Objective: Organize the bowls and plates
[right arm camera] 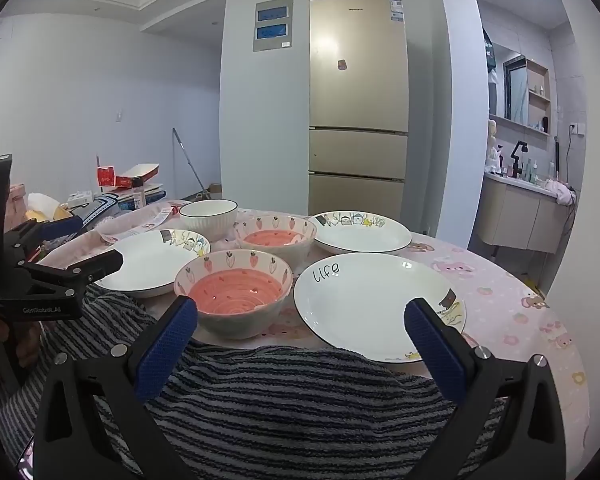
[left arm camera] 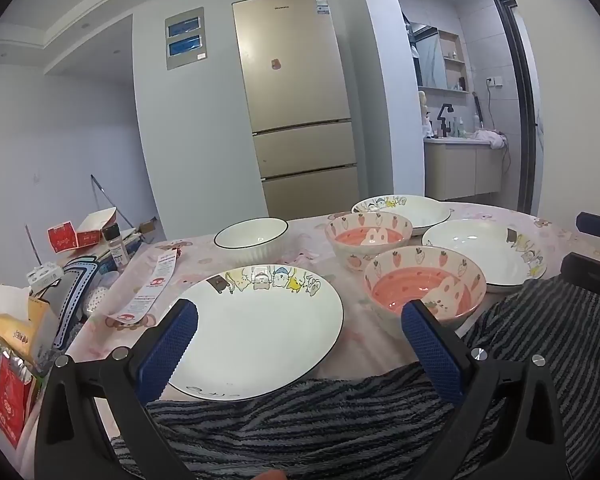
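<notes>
1. Worktop (right arm camera: 512, 280) under a pink cartoon-print cloth; tall gold refrigerator (right arm camera: 358, 100) behind, washbasin alcove to the right.
2. Grey-and-black striped towel (right arm camera: 300, 400) covers the near edge.
3. White cartoon-rimmed plate (left arm camera: 260, 332) before the left gripper (left arm camera: 300, 314); white plate lettered "life" (right arm camera: 364, 300) before the right gripper (right arm camera: 300, 312); both grippers wide, holding nothing.
4. Two pink strawberry-print bowls (right arm camera: 236, 292), a white ribbed bowl (right arm camera: 209, 216) and two further white plates (right arm camera: 360, 234) stand close together.
5. Boxes and clutter (left arm camera: 40, 292) crowd the left edge; the right edge lies open.
</notes>
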A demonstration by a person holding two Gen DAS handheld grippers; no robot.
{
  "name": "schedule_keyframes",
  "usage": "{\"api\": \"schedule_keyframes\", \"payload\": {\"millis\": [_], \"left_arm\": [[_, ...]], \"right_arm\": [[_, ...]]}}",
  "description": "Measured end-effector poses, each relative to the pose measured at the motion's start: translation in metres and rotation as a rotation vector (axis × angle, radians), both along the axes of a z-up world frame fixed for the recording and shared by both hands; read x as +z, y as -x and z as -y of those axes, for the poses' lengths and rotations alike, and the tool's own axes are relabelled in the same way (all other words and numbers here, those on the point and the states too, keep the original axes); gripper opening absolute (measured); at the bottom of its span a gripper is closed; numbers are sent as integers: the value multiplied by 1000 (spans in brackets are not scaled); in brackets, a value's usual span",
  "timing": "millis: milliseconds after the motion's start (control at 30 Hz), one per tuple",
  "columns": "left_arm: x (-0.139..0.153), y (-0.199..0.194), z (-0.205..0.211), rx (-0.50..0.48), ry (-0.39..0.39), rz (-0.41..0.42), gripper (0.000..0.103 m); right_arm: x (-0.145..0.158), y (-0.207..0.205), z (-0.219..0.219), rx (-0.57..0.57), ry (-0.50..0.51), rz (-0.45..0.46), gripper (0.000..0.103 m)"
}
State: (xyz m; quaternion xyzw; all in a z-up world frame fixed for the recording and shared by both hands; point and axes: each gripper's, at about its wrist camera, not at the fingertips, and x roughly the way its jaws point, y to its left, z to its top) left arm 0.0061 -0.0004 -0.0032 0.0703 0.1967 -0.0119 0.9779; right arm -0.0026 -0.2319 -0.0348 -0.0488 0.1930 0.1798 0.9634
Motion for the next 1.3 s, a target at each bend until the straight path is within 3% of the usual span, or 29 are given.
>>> {"api": "schedule_keyframes", "payload": {"millis": [1300], "left_arm": [[2, 4, -3, -4, 6, -1, 103]], "right_arm": [[-2, -1, -4, 26, 9, -17, 103]]}}
